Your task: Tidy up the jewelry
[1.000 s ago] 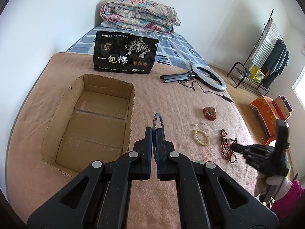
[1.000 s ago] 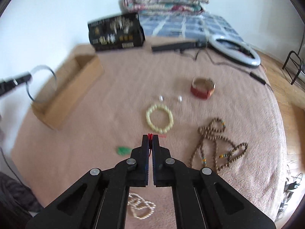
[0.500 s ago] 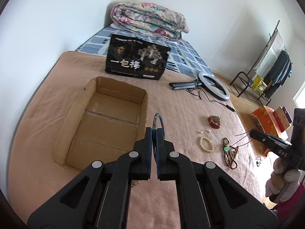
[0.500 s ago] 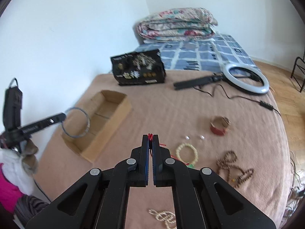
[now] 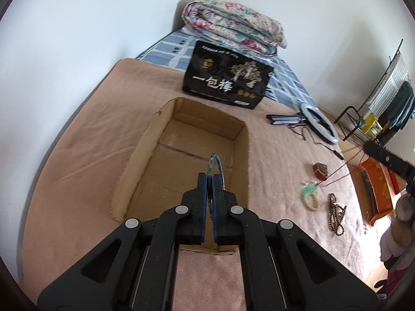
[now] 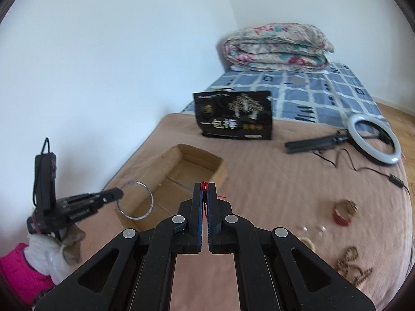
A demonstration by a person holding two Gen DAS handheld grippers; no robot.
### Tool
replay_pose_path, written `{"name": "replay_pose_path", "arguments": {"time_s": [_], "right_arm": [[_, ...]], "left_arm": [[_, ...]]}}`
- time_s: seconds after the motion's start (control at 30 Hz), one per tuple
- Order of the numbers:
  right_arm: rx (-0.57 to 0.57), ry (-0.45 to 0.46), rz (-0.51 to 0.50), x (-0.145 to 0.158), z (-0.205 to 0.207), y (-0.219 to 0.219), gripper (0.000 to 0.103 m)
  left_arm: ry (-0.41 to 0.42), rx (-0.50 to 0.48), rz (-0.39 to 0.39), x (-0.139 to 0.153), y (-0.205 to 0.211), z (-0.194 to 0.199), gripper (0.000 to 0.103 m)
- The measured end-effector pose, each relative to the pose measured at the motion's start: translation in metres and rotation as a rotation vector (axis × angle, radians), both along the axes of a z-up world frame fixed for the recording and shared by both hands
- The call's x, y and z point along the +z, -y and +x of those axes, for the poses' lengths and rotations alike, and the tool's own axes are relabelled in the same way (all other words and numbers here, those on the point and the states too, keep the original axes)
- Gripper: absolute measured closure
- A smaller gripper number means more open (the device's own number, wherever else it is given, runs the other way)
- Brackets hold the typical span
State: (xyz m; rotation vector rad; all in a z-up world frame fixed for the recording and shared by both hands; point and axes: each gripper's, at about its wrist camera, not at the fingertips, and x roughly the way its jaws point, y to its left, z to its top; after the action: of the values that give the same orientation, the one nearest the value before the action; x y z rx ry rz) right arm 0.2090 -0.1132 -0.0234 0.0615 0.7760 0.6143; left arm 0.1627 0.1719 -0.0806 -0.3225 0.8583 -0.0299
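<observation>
While both tools were raised above the bed (image 5: 85,140), each was closed on one piece of jewelry. The left tool (image 5: 210,178) clamped a thin metal bangle (image 5: 216,167) edge-on between its jaws; from the right wrist view the left tool (image 6: 118,194) held the bangle (image 6: 135,200) as an open ring just over the near corner of the cardboard box (image 6: 168,171). From the left wrist view the bangle hung above the open cardboard box (image 5: 145,150), whose floor showed bare.

The right tool (image 6: 205,189) was closed on a red cord (image 6: 205,185), which showed between the jaws and trailed out at the right side. From the left wrist view the right tool (image 5: 368,148) sat at the right edge, with the red cord (image 5: 339,171) running down to a green pendant (image 5: 310,189) — the pendant hung clear of the blanket, in front of a pale bead bracelet (image 5: 311,202).

Remaining items lay on the brown blanket, well apart from the box:
- a dark brown bead necklace (image 5: 336,215), beside the pale bracelet;
- a red-and-tan cuff (image 5: 320,171), farther back;
- two small pale pieces (image 6: 313,229) — too blurred to identify.

A black printed bag (image 5: 228,77) stood upright behind the box. A ring light (image 5: 320,123) with its folded stand lay to the right of the bag. A folded floral quilt (image 5: 233,29) lay at the head of the bed.
</observation>
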Motion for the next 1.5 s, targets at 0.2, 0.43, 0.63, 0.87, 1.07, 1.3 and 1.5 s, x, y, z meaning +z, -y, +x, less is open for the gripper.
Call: {"name": "replay_pose_path", "arguments": {"time_s": [0.2,0.43,0.63,0.87,1.07,1.3,1.5], "right_arm": [[0.029,-0.002,0.022,0.000,0.011,-0.029,0.102],[0.065,-0.010,0.011,-0.007,0.022,-0.063,0.102],[0.087,-0.015,-0.052,-0.022,0.029,-0.091,0.102],[0.093,-0.032,-0.112,-0.041,0.032,-0.107,0.101],[0.078,-0.059,-0.138,-0.049,0.034,-0.108,0.073],[0.023,-0.024,-0.168,-0.050,0.028,-0.098,0.037],[-0.010,-0.014,-0.197,-0.050,0.026,-0.088,0.031]], "left_arm": [[-0.023,0.033,0.008,-0.008,-0.014,0.000,0.102],[-0.051,0.053,0.018,-0.019,-0.026,0.001,0.102],[-0.070,0.054,0.013,-0.025,-0.030,0.002,0.102],[-0.067,0.059,0.029,-0.024,-0.028,0.001,0.102],[-0.074,0.075,0.033,-0.025,-0.031,0.003,0.082],[-0.063,0.071,0.047,-0.023,-0.028,0.002,0.077],[-0.053,0.057,0.062,-0.020,-0.022,0.002,0.077]]}}
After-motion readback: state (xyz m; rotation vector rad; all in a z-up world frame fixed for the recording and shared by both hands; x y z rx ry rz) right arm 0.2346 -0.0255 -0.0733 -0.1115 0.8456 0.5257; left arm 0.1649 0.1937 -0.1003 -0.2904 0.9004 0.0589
